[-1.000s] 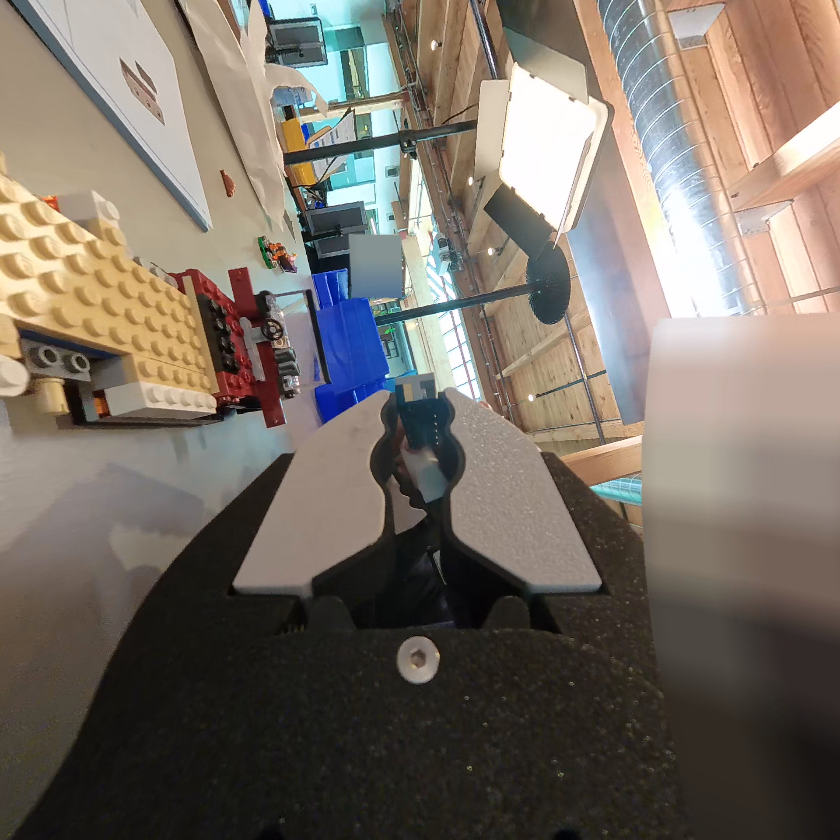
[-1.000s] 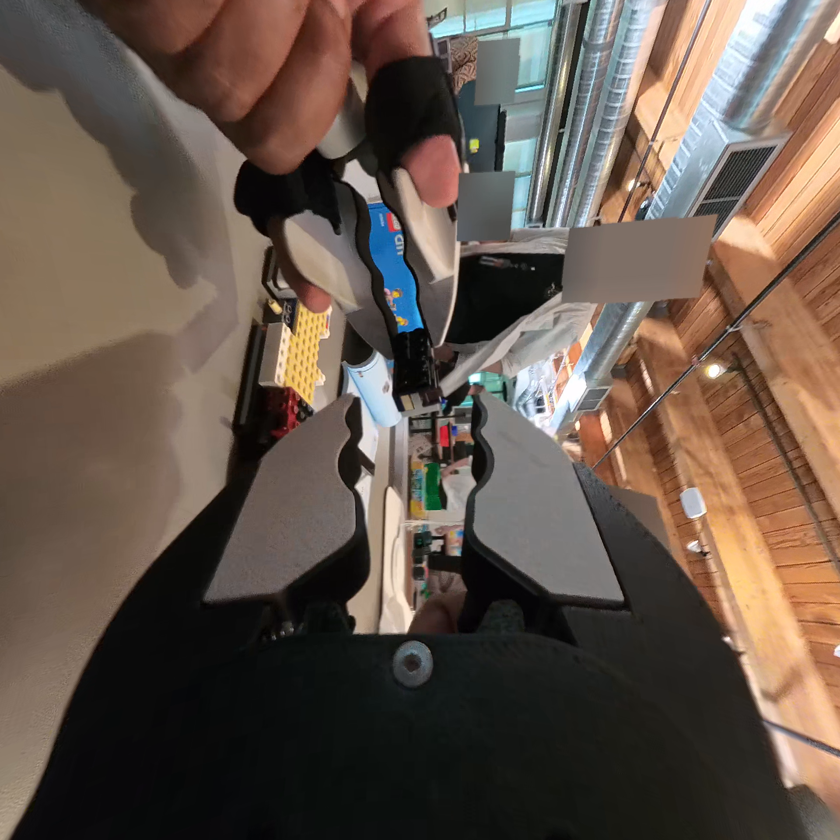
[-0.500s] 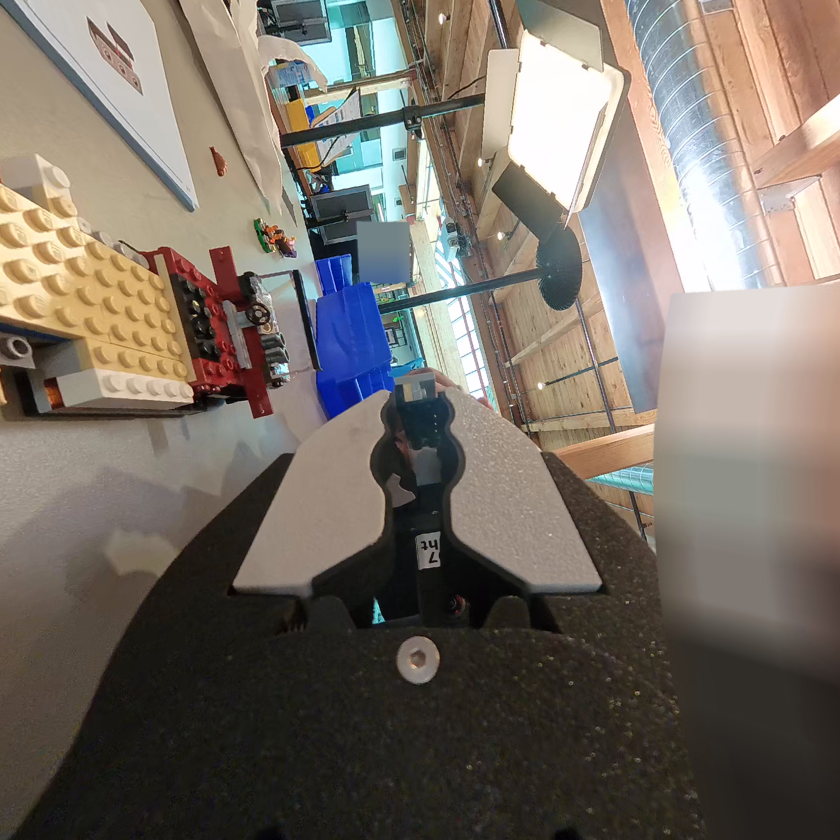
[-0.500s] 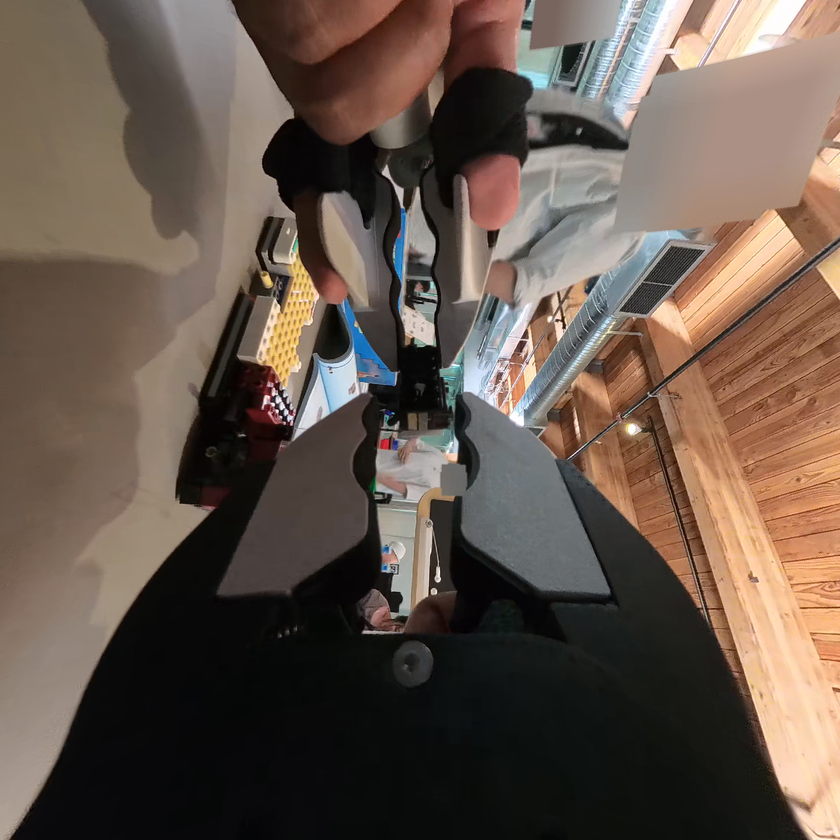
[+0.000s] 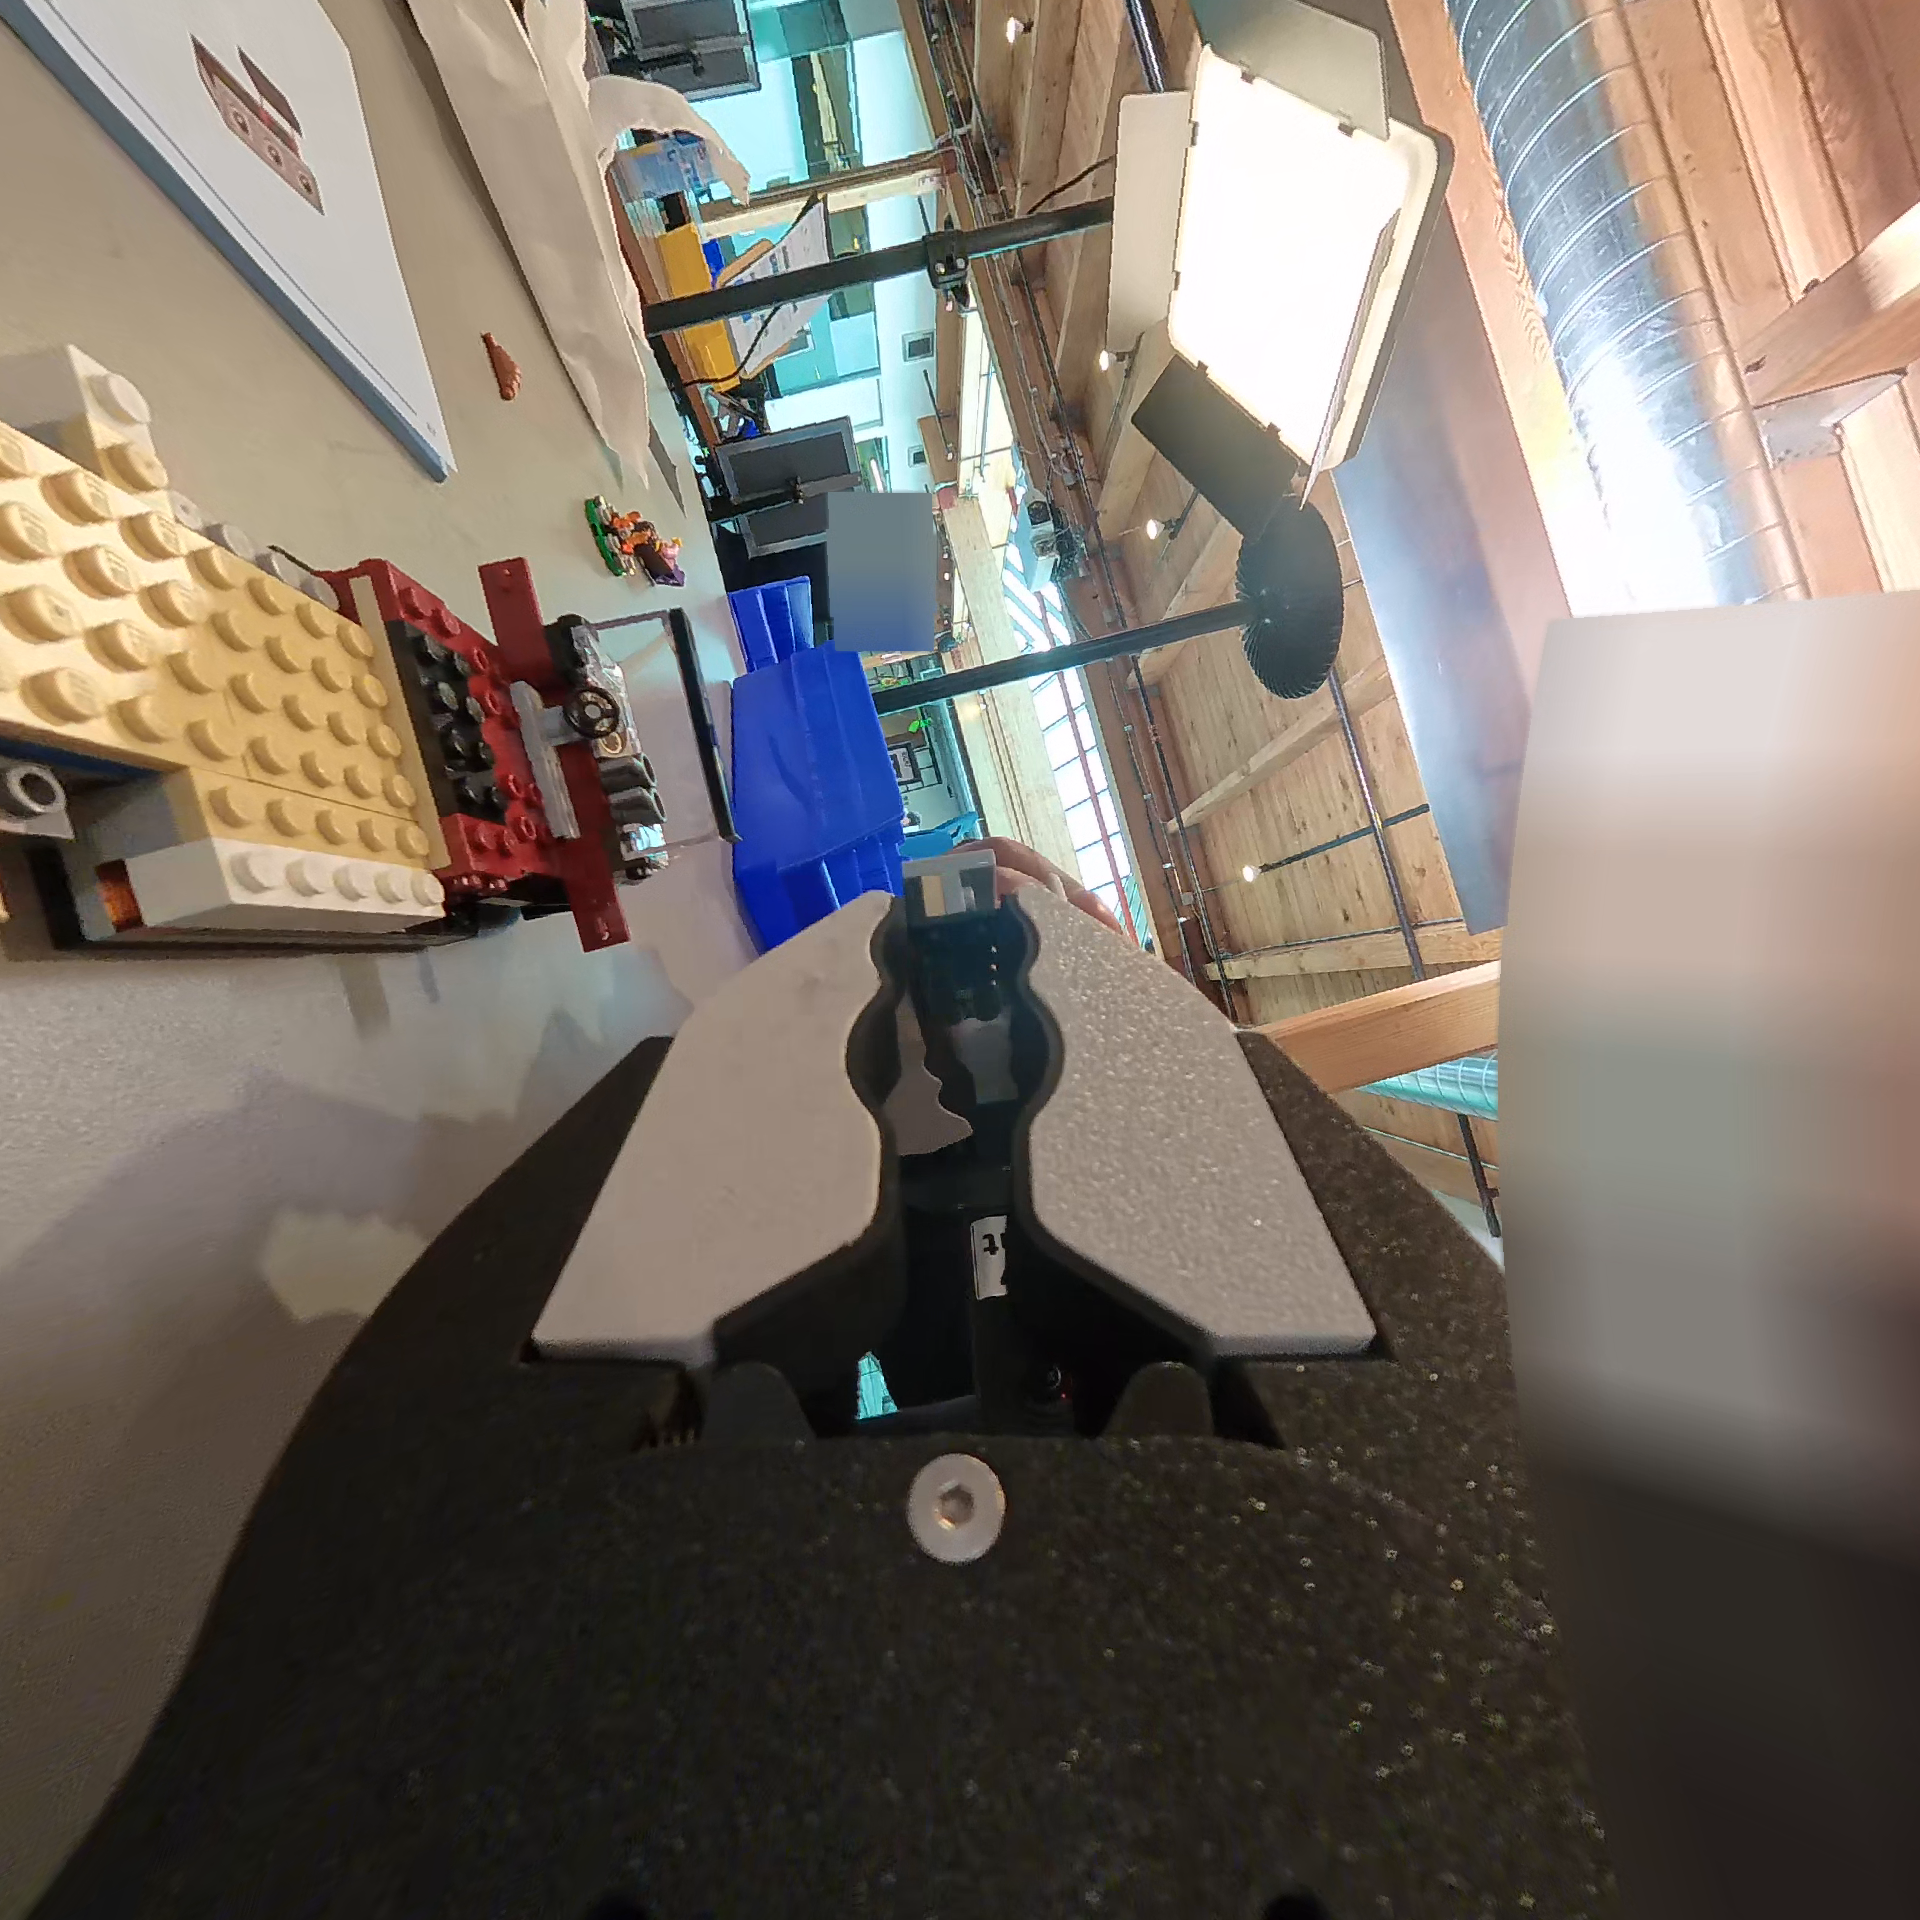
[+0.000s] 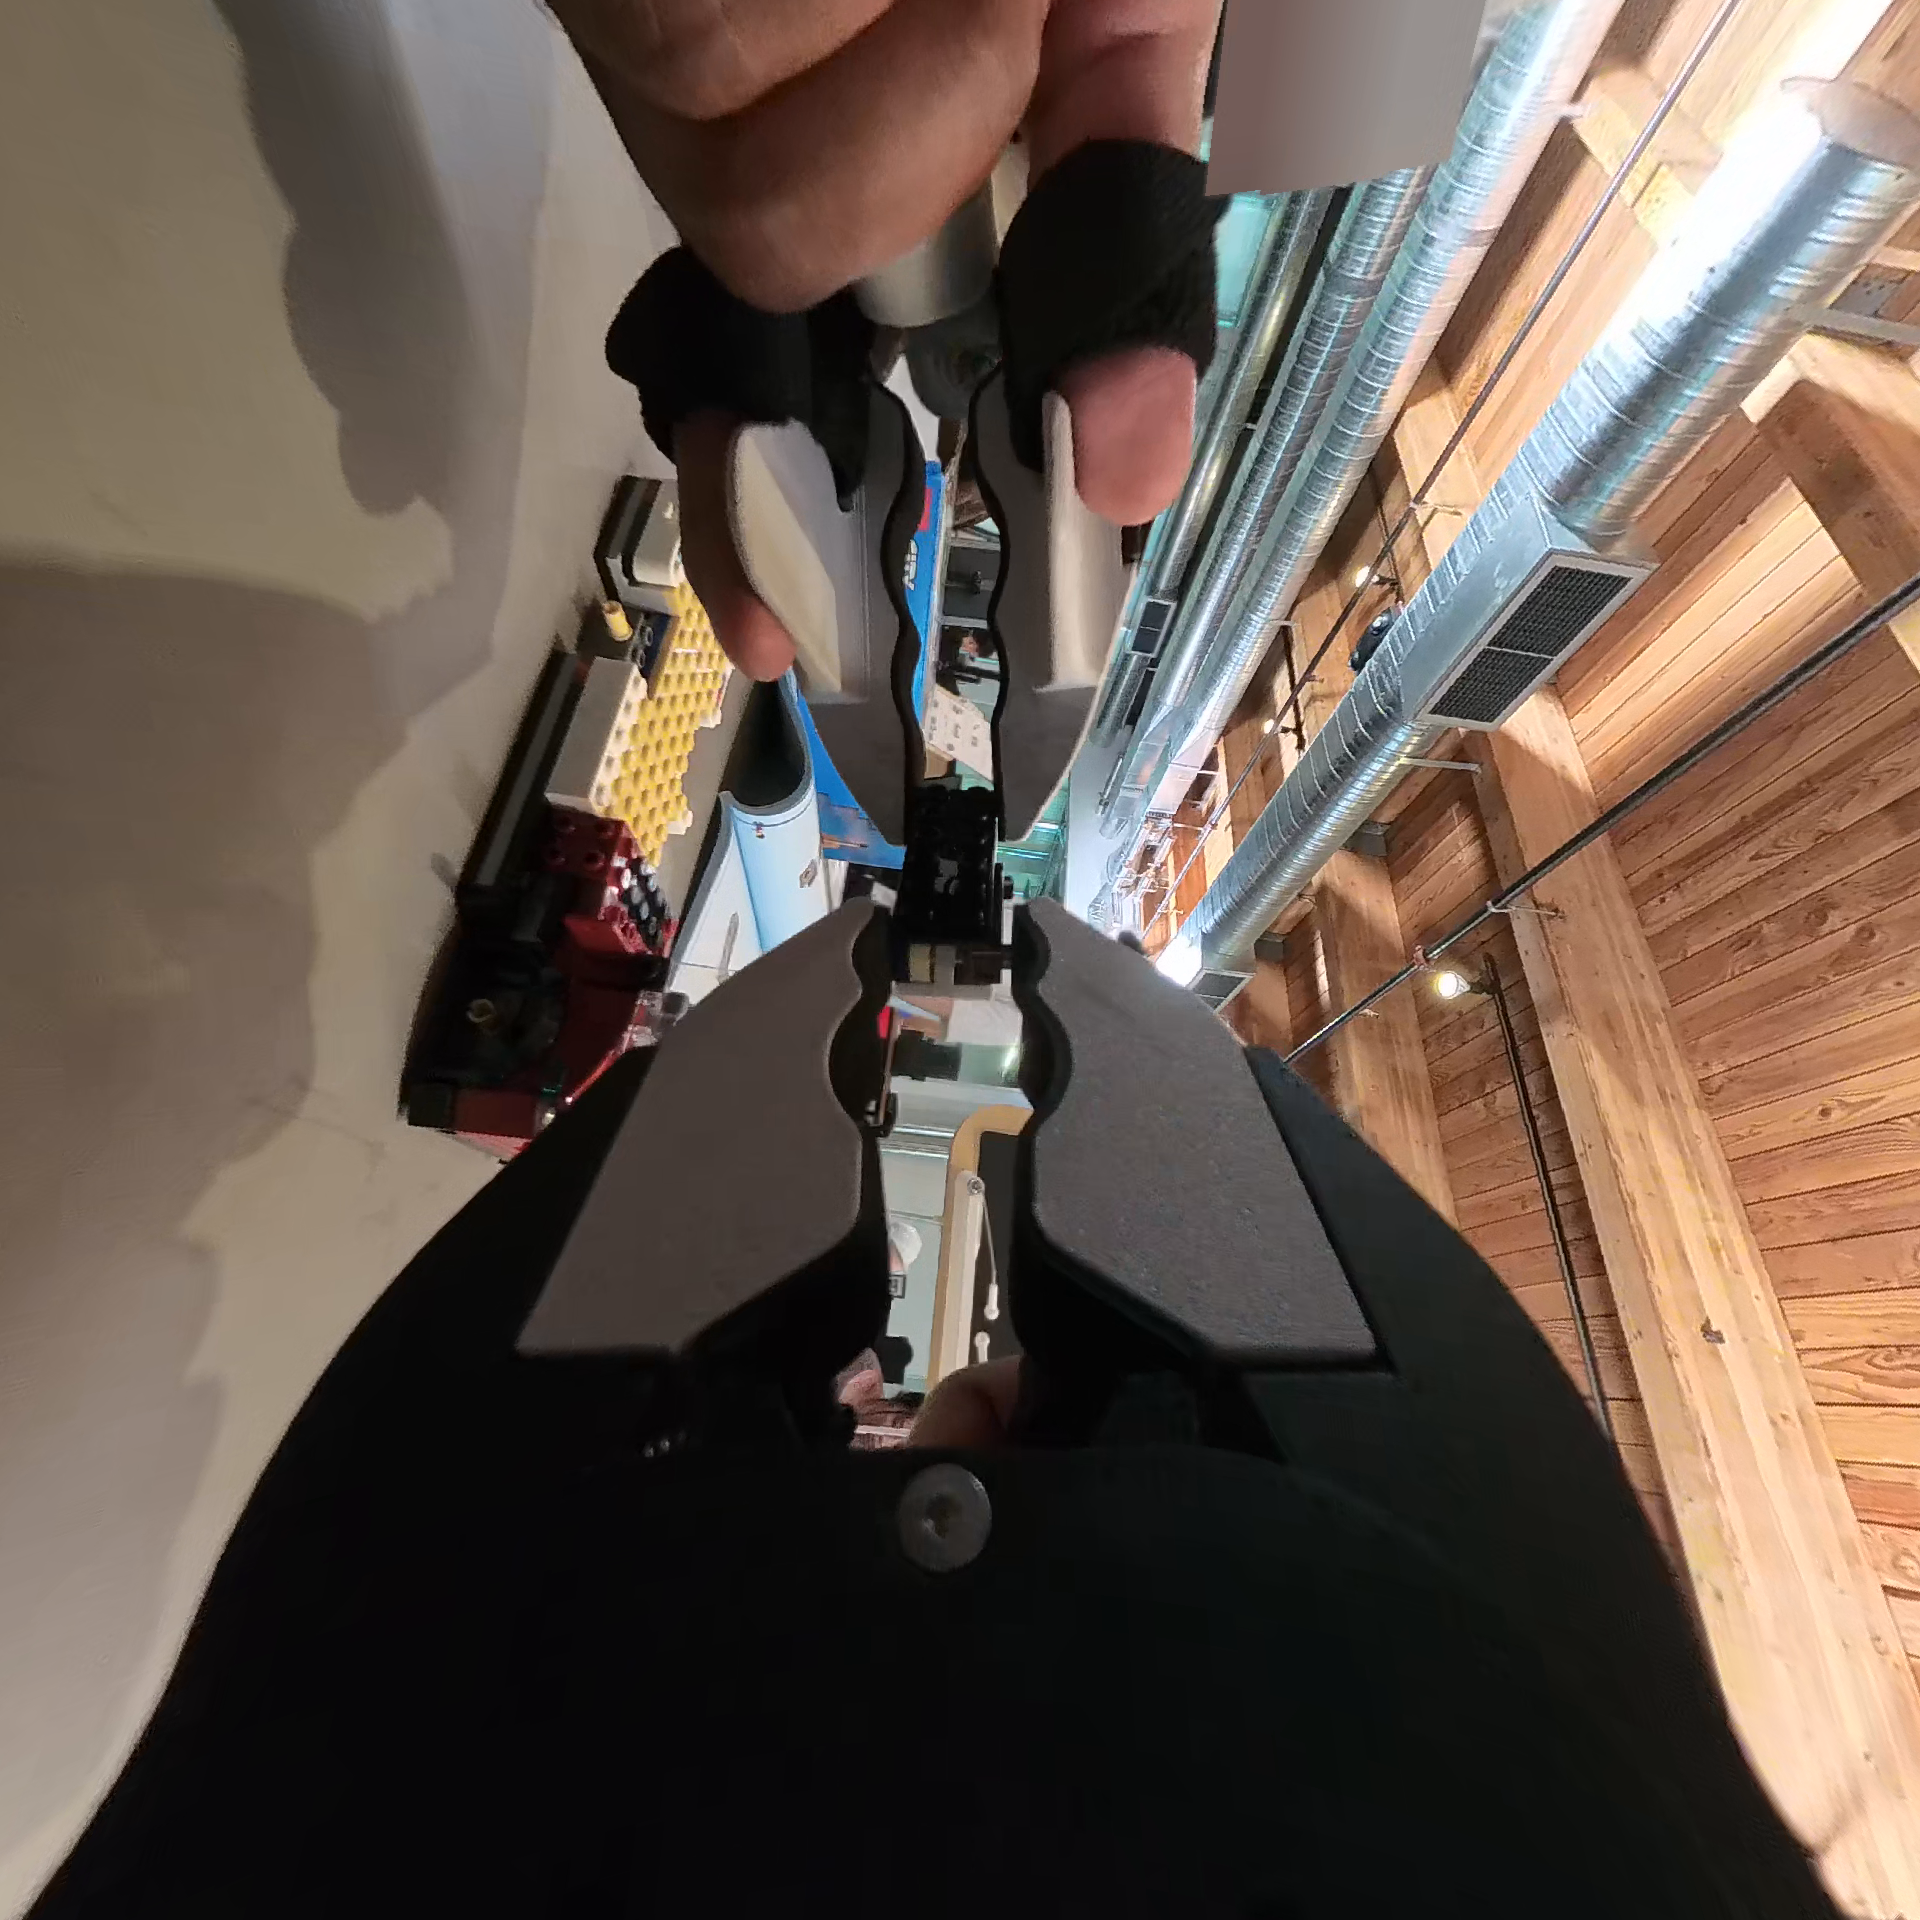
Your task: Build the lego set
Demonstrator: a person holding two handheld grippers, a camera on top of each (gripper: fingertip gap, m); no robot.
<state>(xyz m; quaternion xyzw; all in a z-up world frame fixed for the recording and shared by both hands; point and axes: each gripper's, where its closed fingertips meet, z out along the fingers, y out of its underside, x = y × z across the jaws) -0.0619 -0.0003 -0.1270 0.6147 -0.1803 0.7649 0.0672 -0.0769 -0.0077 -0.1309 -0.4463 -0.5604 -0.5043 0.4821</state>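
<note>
Left tool [image 5: 954,914]: grey wavy-edged fingers, black speckled body, silver hex screw; black fingerless glove.

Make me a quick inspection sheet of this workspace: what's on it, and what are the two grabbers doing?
Surface: pale grey table, shadowed near the grippers.
Things handled: a small black brick piece with a grey and tan end.
Clutter: a tan, red and black brick model; a white sheet; a tiny brown part; a toy figure; blue bins.
Grippers: the left gripper, held by a hand, clamps the piece; the right gripper has its fingers flanking the piece's far end, contact unclear.
Cables: nothing seen on the table.
Surroundings: a lit lamp panel, silver ducts, wooden planks.
</note>
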